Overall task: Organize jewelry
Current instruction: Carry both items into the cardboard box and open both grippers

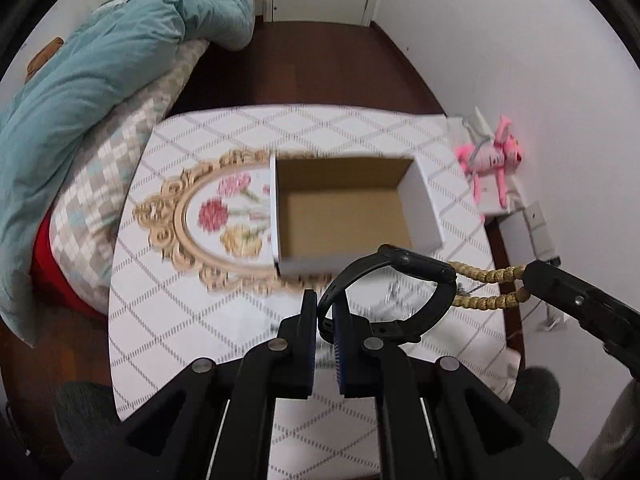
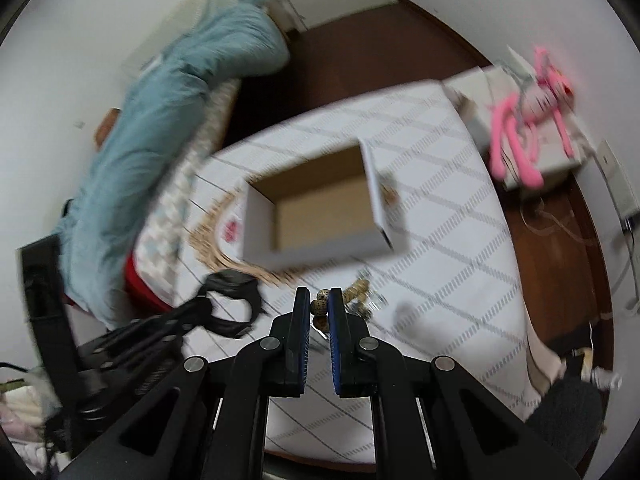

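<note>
Watch [image 1: 384, 292] — pinched in left gripper [image 1: 325, 312], strap loop arching rightward.

Black watch band [image 1: 404, 276]; tan speckled beads [image 1: 486, 276]; white box [image 1: 424, 204], brown inside; pink toy [image 1: 490, 156].

Left tongs [image 1: 324, 308] clamped on black band [image 1: 394, 280]; right tongs [image 2: 319, 304] clamped on beads [image 2: 321, 302].

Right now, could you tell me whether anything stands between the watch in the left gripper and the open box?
Nothing visible does. The left gripper holds the black watch by its strap just short of the box, whose open top and cardboard floor look bare.
</note>
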`<state>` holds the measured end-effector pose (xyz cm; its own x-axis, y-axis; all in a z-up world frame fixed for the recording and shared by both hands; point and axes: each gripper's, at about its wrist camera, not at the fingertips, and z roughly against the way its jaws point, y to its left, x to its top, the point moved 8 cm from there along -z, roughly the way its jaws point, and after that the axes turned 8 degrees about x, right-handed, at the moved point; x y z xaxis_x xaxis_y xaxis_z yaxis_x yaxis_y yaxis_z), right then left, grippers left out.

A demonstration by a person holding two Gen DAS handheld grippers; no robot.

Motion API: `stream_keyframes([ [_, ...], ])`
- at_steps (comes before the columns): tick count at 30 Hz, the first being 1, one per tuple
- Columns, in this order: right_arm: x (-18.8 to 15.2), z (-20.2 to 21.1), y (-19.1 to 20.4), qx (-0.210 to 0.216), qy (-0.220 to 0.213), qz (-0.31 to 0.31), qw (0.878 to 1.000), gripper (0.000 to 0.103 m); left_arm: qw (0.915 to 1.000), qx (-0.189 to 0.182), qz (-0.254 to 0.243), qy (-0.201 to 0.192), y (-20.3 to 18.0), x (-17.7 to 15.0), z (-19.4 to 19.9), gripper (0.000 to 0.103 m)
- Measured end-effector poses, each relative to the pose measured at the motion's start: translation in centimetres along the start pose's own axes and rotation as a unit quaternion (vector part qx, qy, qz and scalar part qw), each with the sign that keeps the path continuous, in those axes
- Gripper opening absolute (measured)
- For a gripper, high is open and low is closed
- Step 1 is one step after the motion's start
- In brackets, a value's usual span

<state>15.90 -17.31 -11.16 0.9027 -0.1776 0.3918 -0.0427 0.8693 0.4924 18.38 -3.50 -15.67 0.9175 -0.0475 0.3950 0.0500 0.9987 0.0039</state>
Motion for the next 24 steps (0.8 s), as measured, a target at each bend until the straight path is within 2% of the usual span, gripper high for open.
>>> stream_keyframes([
  [4,3.5,-0.5,1.9,-0.008,-0.014,0.028,0.999,0.009,1.0000,0.002,-0.001,-0.006,0.1,3.3,-0.7,0.005],
  [10,7.5,-3.9,2.1,-0.028,-0.007,0.042,0.999,0.009,0.9998,-0.001,0.004,0.020,0.7,6.1,-3.9,0.005],
  [15,9.4,-7.2,0.8,-0.026,0.021,0.029,0.999,0.009,0.9970,-0.012,0.015,0.075,0.7,6.9,-6.9,0.015],
  [17,9.9,-8.3,0.3,-0.018,0.033,0.022,0.999,0.009,0.9959,-0.021,0.022,0.085,0.6,7.2,-7.5,0.015],
  [18,9.8,-9.2,-0.1,-0.016,0.054,0.020,0.998,0.010,0.9958,-0.027,0.026,0.084,0.6,7.4,-7.5,0.016],
  [20,9.4,-10.3,-0.8,-0.020,0.075,0.011,0.997,0.010,0.9958,-0.025,0.032,0.082,0.8,7.7,-7.5,0.031],
  [21,9.2,-10.8,-1.2,-0.025,0.083,0.015,0.996,0.010,0.9961,-0.024,0.034,0.078,0.9,7.9,-7.4,0.053],
  [22,8.9,-11.0,-1.4,-0.032,0.088,0.017,0.995,0.015,0.9968,-0.019,0.036,0.068,1.2,8.0,-7.1,0.069],
  [23,8.7,-11.2,-1.7,-0.041,0.090,0.016,0.995,0.020,0.9974,-0.013,0.040,0.059,1.5,8.1,-7.0,0.071],
  [24,8.4,-11.2,-2.1,-0.052,0.088,0.021,0.994,0.031,0.9979,-0.007,0.040,0.050,1.9,8.1,-6.8,0.072],
])
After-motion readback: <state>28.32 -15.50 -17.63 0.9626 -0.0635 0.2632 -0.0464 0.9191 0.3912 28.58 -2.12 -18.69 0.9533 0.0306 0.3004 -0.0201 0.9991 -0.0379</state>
